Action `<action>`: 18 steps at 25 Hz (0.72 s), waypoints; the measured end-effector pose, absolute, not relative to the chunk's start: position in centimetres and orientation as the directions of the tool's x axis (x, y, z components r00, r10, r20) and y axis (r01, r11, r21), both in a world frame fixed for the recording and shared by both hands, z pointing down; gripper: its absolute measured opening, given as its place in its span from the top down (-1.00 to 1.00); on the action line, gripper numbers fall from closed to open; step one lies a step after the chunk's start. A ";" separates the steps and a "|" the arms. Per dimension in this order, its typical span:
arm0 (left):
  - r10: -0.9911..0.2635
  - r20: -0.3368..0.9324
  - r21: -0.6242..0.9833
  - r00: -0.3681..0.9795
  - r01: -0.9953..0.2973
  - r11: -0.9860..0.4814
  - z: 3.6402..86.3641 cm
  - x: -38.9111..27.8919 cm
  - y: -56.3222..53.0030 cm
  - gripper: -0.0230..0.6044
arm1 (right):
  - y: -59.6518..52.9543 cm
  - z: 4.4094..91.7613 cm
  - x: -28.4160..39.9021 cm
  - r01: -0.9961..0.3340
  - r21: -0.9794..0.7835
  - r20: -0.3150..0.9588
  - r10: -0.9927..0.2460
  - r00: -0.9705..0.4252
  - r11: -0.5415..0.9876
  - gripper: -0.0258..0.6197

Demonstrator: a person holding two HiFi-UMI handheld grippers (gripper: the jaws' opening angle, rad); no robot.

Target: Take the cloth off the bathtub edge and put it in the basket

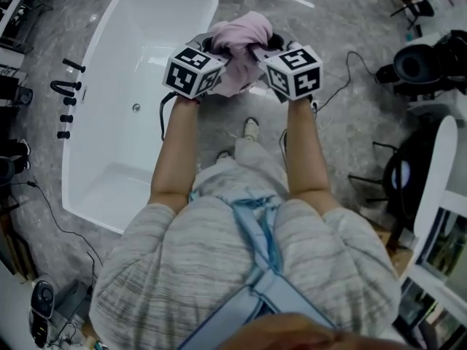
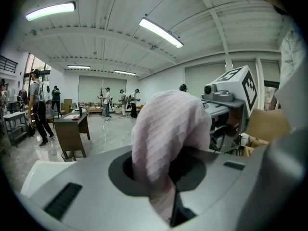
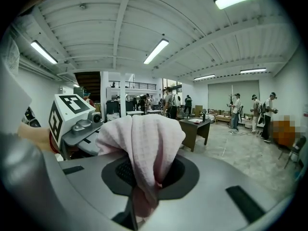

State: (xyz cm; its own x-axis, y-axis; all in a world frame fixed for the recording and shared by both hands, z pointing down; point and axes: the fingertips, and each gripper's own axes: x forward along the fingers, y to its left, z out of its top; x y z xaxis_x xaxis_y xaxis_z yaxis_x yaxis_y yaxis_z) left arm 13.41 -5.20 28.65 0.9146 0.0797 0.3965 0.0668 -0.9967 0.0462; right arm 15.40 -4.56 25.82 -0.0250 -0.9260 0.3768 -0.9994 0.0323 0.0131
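Upper centre of the head view, the pink cloth (image 1: 237,46) hangs bunched between the left gripper (image 1: 211,49) and the right gripper (image 1: 266,48). Each has its jaws drawn narrow and pinches a fold. The cloth is lifted clear of the white bathtub (image 1: 139,49) at the frame's upper left, so the first step looks done. No basket shows clearly, so the carry and the drop appear to remain.

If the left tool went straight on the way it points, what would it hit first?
Beyond the pink cloth it grips, the left tool seems to face open room; the right tool sits off to the side.
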 end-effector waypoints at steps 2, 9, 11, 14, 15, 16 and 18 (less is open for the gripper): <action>0.072 0.398 0.037 0.914 0.063 -0.997 28.5 14.4 -5.5 0.68 | -4.9 25.7 16.3 -0.999 0.005 0.366 -0.930 -0.036 0.040 0.69; 0.033 0.420 0.025 0.907 0.025 -0.999 29.0 19.0 -8.9 0.68 | -8.3 26.2 21.1 -0.995 -0.019 0.353 -0.931 -0.095 0.094 0.69; 0.021 0.426 0.021 0.905 0.013 -1.000 29.2 20.7 -9.9 0.68 | -9.4 26.4 22.8 -0.994 -0.025 0.352 -0.929 -0.112 0.110 0.69; 0.011 0.438 0.022 0.899 0.002 -1.000 29.6 23.3 -11.4 0.68 | -10.9 26.8 25.3 -0.991 -0.036 0.358 -0.924 -0.135 0.131 0.69; 0.010 0.443 0.025 0.897 -0.001 -1.000 29.8 24.1 -11.9 0.68 | -11.4 27.0 26.1 -0.989 -0.041 0.363 -0.921 -0.144 0.139 0.69; 0.009 0.448 0.029 0.894 -0.004 -1.000 30.0 24.8 -12.3 0.68 | -11.9 27.2 26.9 -0.988 -0.048 0.369 -0.917 -0.155 0.148 0.69; 0.007 0.460 0.036 0.888 -0.011 -0.999 30.5 26.4 -12.9 0.68 | -12.6 27.7 28.4 -0.984 -0.063 0.383 -0.907 -0.176 0.165 0.69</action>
State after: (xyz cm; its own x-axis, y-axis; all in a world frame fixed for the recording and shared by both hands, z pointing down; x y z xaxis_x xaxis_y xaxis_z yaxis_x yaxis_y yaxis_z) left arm 26.37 -12.93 30.47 0.8876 0.0072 0.4605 -0.0106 -0.9993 0.0359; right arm 28.44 -12.62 27.71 -0.1760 -0.9066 0.3834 -0.9844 0.1646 -0.0628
